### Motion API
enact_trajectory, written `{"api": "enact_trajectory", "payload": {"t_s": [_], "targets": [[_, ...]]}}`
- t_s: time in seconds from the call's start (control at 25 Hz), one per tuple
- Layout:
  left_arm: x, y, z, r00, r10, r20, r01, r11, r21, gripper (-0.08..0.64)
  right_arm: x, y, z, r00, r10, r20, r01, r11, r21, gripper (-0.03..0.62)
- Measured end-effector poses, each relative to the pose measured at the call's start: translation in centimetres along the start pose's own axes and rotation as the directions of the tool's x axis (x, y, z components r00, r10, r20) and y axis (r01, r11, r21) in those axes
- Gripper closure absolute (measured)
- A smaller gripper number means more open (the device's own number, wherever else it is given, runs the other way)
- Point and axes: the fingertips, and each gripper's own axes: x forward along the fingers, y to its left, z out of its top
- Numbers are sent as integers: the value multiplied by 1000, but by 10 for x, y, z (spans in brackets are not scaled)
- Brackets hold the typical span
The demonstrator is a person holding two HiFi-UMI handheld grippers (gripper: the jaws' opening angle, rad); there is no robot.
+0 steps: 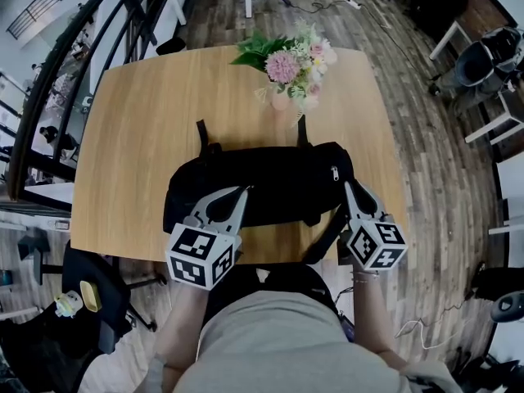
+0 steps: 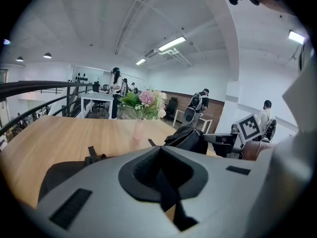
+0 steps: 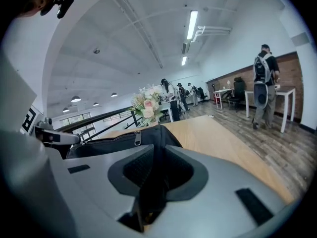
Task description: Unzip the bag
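Left gripper view cannot settle whether my closed left gripper (image 2: 159, 150) pinches anything; the bag (image 1: 278, 180) lies at both tips, my right gripper (image 3: 156, 148) clamping its dark fabric.

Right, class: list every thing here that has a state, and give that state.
Bag: lying on the table, no opening showing.
Left gripper: shut, tip over the bag.
Right gripper: shut on the bag's end.
Vase: upright, holding flowers.
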Motion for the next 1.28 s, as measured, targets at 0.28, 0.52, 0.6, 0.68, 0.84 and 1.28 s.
{"api": "enact_trajectory", "payload": {"t_s": [0.28,0.52,0.6,0.68,0.84,1.28], "targets": [[-1,0,3,999,-27,21,27,1000,-4,543,-9,40,34,999,46,16,-37,939,-343,446],[0,1,6,999,-39,29,39,999,-8,543,15,141,33,945,293,-142,-318,739,-594,416],[1,1,7,999,-43,30,43,999,-7,543,22,167,25,918,340,-206,-390,666,-636,399],[0,2,8,998,-46,32,46,999,-8,543,29,187,15,888,366,-278,-451,582,-677,390],[-1,4,7,998,-50,37,51,999,-16,543,39,211,-3,835,384,-394,-538,425,-728,385],[-2,7,7,998,-32,50,33,999,-18,543,60,206,-35,791,242,-562,-603,158,-782,556]]}}
